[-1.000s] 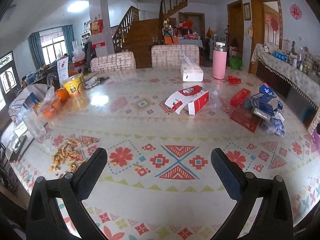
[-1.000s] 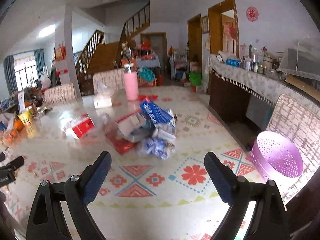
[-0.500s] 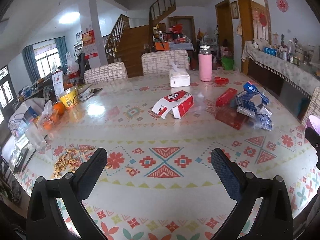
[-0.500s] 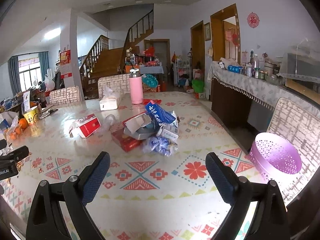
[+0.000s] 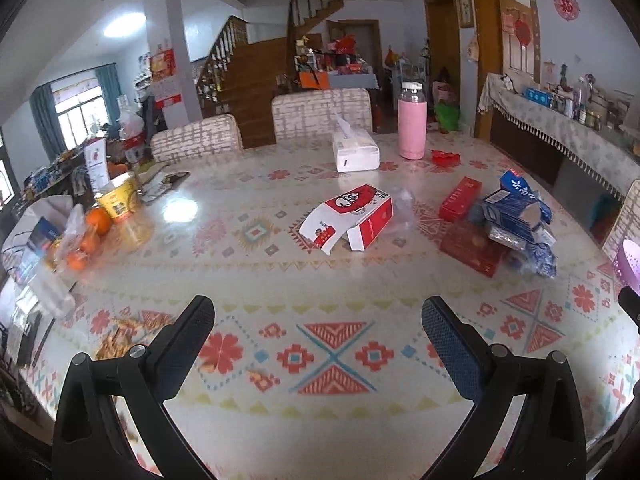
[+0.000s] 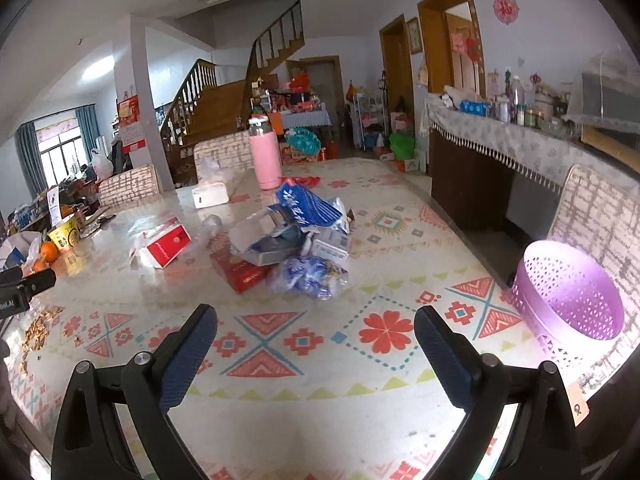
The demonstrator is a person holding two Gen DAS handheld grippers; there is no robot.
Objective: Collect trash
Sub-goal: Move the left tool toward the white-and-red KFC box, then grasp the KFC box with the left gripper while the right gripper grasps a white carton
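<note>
We see a large counter (image 5: 320, 280) covered in a cloth patterned with red flowers and diamonds, with two upholstered chairs (image 5: 320, 114) drawn up along its far edge. At the right edge of the counter, in the right wrist view, stands a purple perforated basket (image 6: 568, 300), upright and apart from everything else.

Near the middle right of the counter lies the heap of trash (image 6: 292, 240): blue and white cartons and crumpled blue wrappers piled on a flat red box (image 6: 244, 274). Just left of the heap a crushed clear plastic bottle (image 6: 208, 228) lies on its side, and beside that an opened red and white carton (image 5: 352, 216). A second red box (image 5: 460, 199) rests behind the heap in the left wrist view.

Toward the far edge stand a pink flask (image 5: 412, 124), upright, and a white tissue box (image 5: 356, 152) beside it. A scrap of red wrapper (image 5: 446, 158) lies near the flask.

At the left end we see a yellow paper bowl (image 5: 118, 200), oranges in a clear bag (image 5: 86, 236) and a scatter of small tan shells or peel (image 5: 120, 332).

Our left gripper (image 5: 318, 324) hangs over the near edge of the counter, its jaws spread wide with nothing between them. Our right gripper (image 6: 316, 330) hangs likewise, jaws spread and holding nothing, with the heap ahead of it and the basket off to its right.
</note>
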